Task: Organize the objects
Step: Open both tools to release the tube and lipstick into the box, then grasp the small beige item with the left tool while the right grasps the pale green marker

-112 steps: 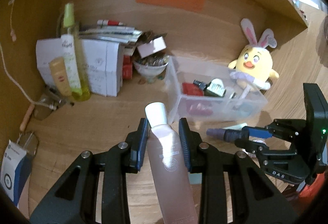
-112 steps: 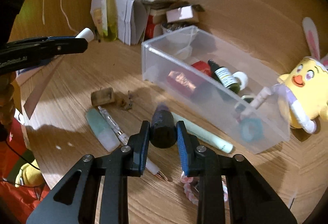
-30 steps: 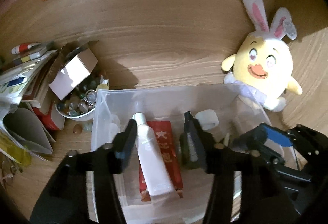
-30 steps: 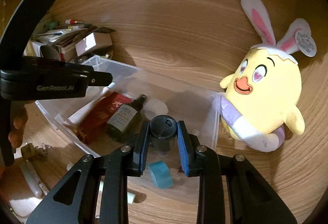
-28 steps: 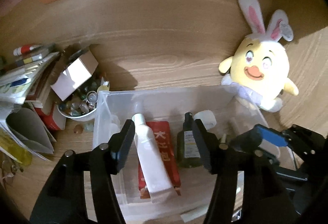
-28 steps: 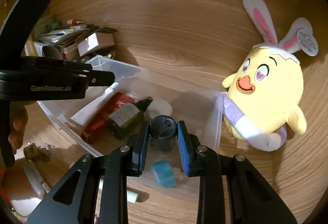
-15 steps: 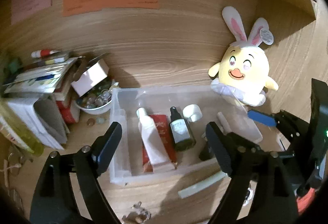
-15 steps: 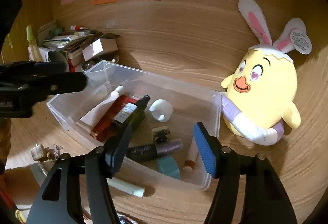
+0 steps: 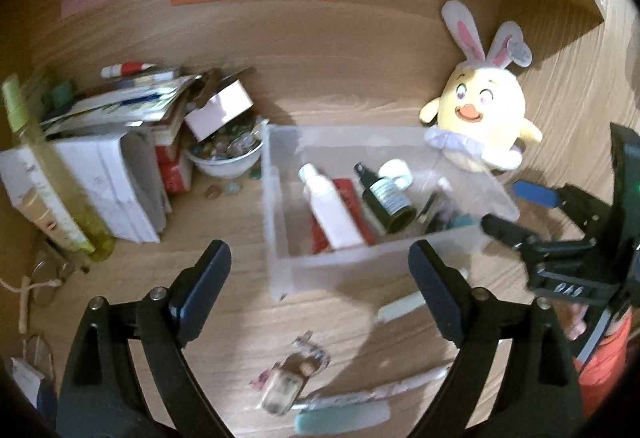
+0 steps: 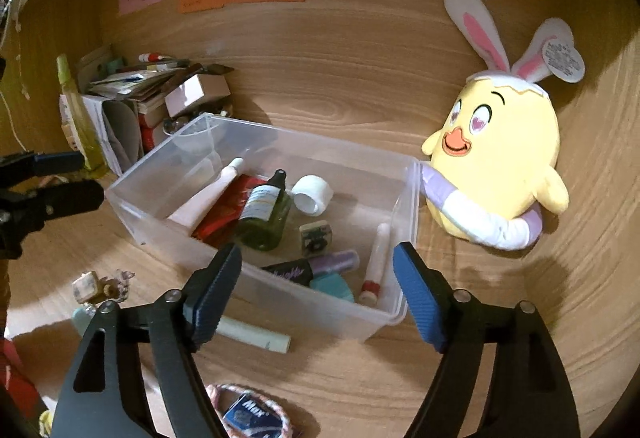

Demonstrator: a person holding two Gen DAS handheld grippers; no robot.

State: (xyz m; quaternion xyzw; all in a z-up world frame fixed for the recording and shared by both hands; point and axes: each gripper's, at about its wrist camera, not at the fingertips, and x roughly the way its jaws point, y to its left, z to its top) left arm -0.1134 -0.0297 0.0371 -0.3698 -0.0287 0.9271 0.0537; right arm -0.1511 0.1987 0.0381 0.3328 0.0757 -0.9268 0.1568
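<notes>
Both grippers, left (image 9: 318,278) and right (image 10: 316,286), just opened, empty; clear bin (image 10: 264,292) partly filled; green tube (image 10: 256,336) and small bottle (image 9: 286,384) remain on worktop.

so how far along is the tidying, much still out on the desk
Partly done. The clear bin already holds a pink tube, a green bottle, a purple tube and other small bits. Nothing is in hand: the left gripper and right gripper have just been opening and hold nothing. Still out on the desk: a pale green tube, a small glass bottle and a teal tube.
</notes>
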